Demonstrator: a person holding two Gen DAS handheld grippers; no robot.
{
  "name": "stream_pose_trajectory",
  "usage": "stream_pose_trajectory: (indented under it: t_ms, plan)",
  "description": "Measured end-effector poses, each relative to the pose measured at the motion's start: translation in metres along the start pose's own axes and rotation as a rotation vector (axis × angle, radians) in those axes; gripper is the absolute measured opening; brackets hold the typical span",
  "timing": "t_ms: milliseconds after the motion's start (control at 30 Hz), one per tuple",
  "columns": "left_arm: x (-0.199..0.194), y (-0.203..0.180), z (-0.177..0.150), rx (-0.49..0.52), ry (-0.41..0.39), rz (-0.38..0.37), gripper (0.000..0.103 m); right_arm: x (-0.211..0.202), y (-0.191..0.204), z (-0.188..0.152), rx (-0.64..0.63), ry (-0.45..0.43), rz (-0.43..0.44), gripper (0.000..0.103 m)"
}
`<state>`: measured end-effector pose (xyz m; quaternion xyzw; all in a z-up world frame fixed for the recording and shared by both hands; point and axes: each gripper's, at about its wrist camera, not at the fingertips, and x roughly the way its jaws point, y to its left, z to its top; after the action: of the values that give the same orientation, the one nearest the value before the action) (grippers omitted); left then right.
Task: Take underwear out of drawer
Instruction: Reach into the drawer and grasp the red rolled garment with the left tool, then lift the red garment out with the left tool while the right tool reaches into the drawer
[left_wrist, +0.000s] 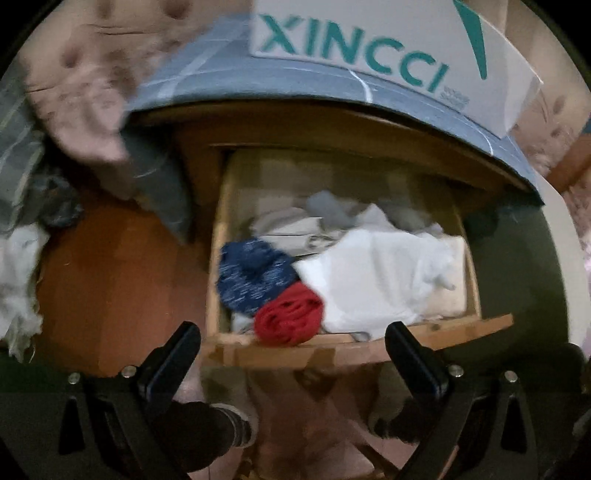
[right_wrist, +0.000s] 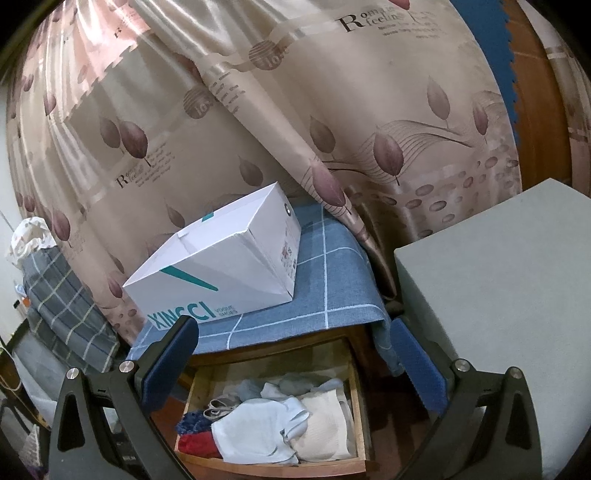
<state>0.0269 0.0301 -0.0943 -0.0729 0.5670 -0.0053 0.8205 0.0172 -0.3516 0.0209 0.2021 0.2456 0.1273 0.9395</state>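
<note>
A wooden drawer (left_wrist: 369, 345) stands pulled open under a nightstand, full of folded cloth. In it lie a white garment (left_wrist: 380, 277), a blue-and-white speckled bundle (left_wrist: 251, 277) and a red roll (left_wrist: 290, 319) at the front left. My left gripper (left_wrist: 291, 332) hovers open above the drawer's front edge, holding nothing. In the right wrist view the same drawer (right_wrist: 364, 417) sits low in the picture with the white garment (right_wrist: 255, 430) and a cream piece (right_wrist: 327, 424). My right gripper (right_wrist: 295, 328) is open and higher up, over the drawer's back.
A white shoe box (right_wrist: 221, 269) rests on the blue checked cloth (right_wrist: 332, 258) covering the nightstand. A patterned curtain (right_wrist: 295, 110) hangs behind. A grey mattress (right_wrist: 498, 295) is at the right, a checked pillow (right_wrist: 62, 306) at the left. A person's feet (left_wrist: 229, 432) show below the drawer.
</note>
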Motion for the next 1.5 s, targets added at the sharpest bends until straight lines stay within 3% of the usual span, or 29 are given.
stream_pose_trajectory:
  t_ms: [100,167,267,467,500,600,700,800,1100,1200,1500]
  plan:
    - [0.031,0.003,0.022,-0.017,0.152,-0.067,0.103,0.000,0.000,0.000,-0.002,0.000,-0.001,0.103]
    - [0.045,0.006,0.028,-0.045,0.203,-0.086,0.102,0.000,-0.001,0.000,-0.001,-0.001,-0.001,0.103]
    - [0.066,0.004,0.033,-0.037,0.279,-0.080,0.103,0.001,-0.002,0.001,0.004,-0.001,-0.003,0.103]
    - [0.092,0.003,0.025,-0.001,0.353,-0.080,0.101,-0.001,-0.006,0.000,0.019,0.001,0.002,0.103]
    - [0.095,0.002,0.023,0.012,0.359,-0.083,0.097,-0.001,-0.006,0.000,0.018,0.001,0.001,0.103]
    - [0.106,0.000,0.017,0.016,0.407,-0.055,0.041,-0.001,-0.006,0.000,0.017,0.002,0.001,0.103]
    - [0.106,0.003,0.016,-0.005,0.373,-0.082,0.029,-0.001,-0.006,0.000,0.014,0.002,0.001,0.103]
    - [0.099,0.005,0.014,-0.015,0.347,-0.104,0.025,-0.001,-0.007,0.001,0.017,0.000,0.000,0.103]
    - [0.050,-0.005,0.023,-0.004,0.231,-0.214,0.024,-0.003,-0.009,0.001,0.020,0.004,-0.001,0.103]
    - [0.032,-0.005,0.028,-0.001,0.157,-0.272,0.024,-0.003,-0.008,0.000,0.004,0.009,-0.002,0.103]
    - [-0.006,-0.008,0.035,0.059,0.051,-0.322,0.024,0.003,0.009,-0.006,-0.070,0.055,-0.002,0.103]
